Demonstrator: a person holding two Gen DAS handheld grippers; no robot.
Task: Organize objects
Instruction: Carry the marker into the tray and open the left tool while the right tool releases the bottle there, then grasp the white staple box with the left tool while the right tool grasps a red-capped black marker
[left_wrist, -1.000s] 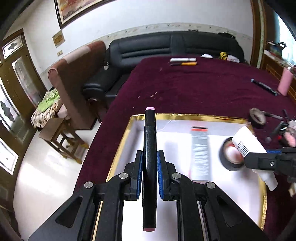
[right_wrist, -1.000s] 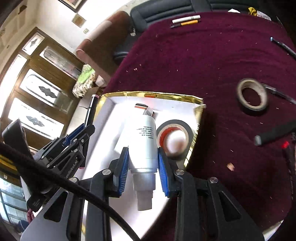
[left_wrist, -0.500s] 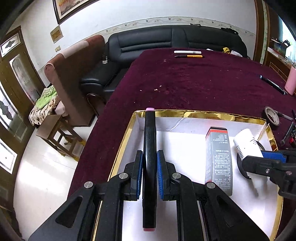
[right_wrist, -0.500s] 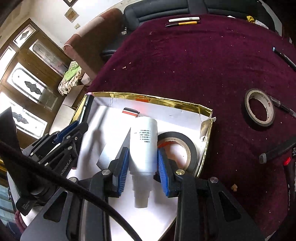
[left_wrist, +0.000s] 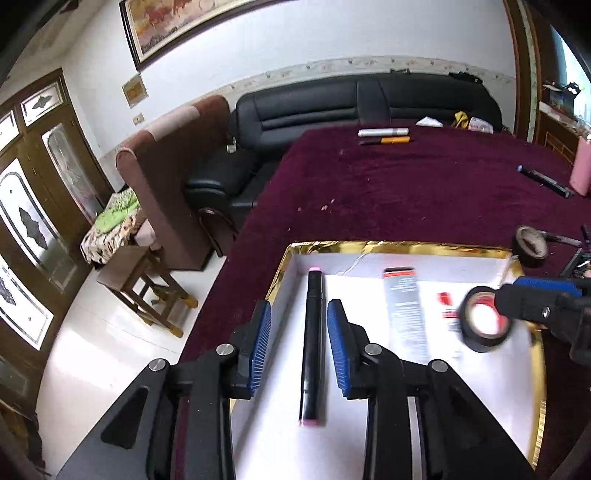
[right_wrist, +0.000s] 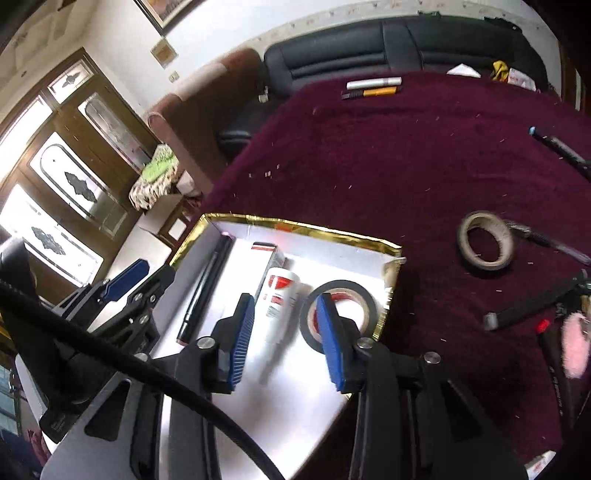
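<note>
A white tray with a gold rim (left_wrist: 388, 245) (right_wrist: 295, 223) lies on the maroon table. A black marker with pink ends (left_wrist: 312, 343) (right_wrist: 207, 288) lies in it along the left wall. My left gripper (left_wrist: 299, 347) is open, with its jaws on either side of the marker and apart from it. A white bottle with red print (right_wrist: 279, 306) (left_wrist: 448, 321) lies in the tray beside a grey box (left_wrist: 404, 314) (right_wrist: 271, 258) and a black tape roll (right_wrist: 338, 314) (left_wrist: 484, 325). My right gripper (right_wrist: 284, 332) is open above the bottle.
On the maroon cloth outside the tray lie a second tape roll (right_wrist: 485, 240) (left_wrist: 532, 245), a black pen (right_wrist: 561, 146) (left_wrist: 545, 181), a white and an orange marker (right_wrist: 373, 88) (left_wrist: 384, 136) at the far edge, and black tools (right_wrist: 524, 308) at the right. A sofa (left_wrist: 351, 107) and chairs stand beyond the table.
Both grippers opened. The marker left my left gripper and lies in the tray. The bottle left my right gripper and lies in the tray. Both grippers pulled back and up.
</note>
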